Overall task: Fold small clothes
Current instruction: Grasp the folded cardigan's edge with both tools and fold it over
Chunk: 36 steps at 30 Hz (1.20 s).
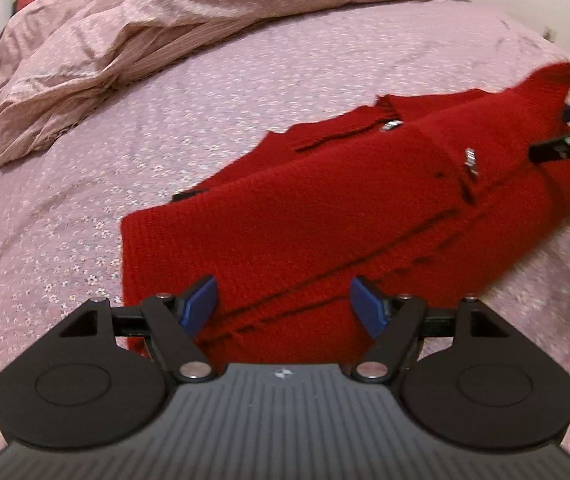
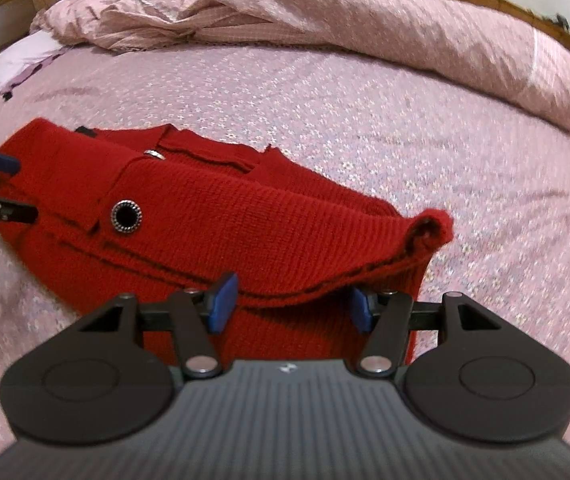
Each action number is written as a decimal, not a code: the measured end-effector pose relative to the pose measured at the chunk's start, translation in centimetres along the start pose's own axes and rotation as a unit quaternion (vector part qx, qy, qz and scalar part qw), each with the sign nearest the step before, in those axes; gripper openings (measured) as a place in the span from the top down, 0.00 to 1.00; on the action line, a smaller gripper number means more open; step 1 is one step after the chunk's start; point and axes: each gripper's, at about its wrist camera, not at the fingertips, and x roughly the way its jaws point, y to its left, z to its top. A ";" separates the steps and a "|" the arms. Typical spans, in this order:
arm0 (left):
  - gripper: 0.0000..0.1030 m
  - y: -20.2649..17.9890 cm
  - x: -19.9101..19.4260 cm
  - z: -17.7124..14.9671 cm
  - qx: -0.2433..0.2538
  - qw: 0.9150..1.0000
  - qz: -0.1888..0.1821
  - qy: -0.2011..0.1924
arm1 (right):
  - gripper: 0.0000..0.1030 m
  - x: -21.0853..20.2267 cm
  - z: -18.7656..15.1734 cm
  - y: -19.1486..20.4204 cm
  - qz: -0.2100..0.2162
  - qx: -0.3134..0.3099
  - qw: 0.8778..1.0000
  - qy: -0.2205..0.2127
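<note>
A bed with a pink floral sheet point(image 1: 65, 208) and a rumpled duvet point(image 1: 133, 40) at 12 o'clock.
A folded red knit cardigan point(image 1: 305, 216) lies on the sheet between both tools; the left gripper point(image 1: 285, 308) and right gripper point(image 2: 289, 304) each stand with fingers apart at the cardigan's near edge, a black button point(image 2: 126, 217) at 10 o'clock.

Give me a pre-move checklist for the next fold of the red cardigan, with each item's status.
1. Left gripper open: ok, jaws wide apart at one end of the red cardigan.
2. Right gripper open: ok, at the opposite end.
3. Cardigan gripped: not ok, neither gripper is closed on the knit.
4. Edges aligned: not ok, one corner curls upward.
5. Large button lying flat: ok.
6. Space on the floral bedsheet beyond the cardigan: ok; the rumpled duvet lies farther back.
</note>
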 end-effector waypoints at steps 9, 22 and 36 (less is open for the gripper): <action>0.24 -1.4 1.9 0.1 0.053 0.998 0.042 -0.002 | 0.42 -0.4 0.3 0.7 -0.014 -0.052 0.998 -0.027; 0.51 0.5 3.9 3.7 0.010 0.996 0.074 -0.057 | 0.43 1.2 0.8 -0.7 0.003 0.004 0.999 -0.047; 0.49 3.2 6.3 10.0 -0.063 0.990 0.107 -0.070 | 0.42 5.2 2.7 -5.8 -0.018 0.209 0.975 -0.070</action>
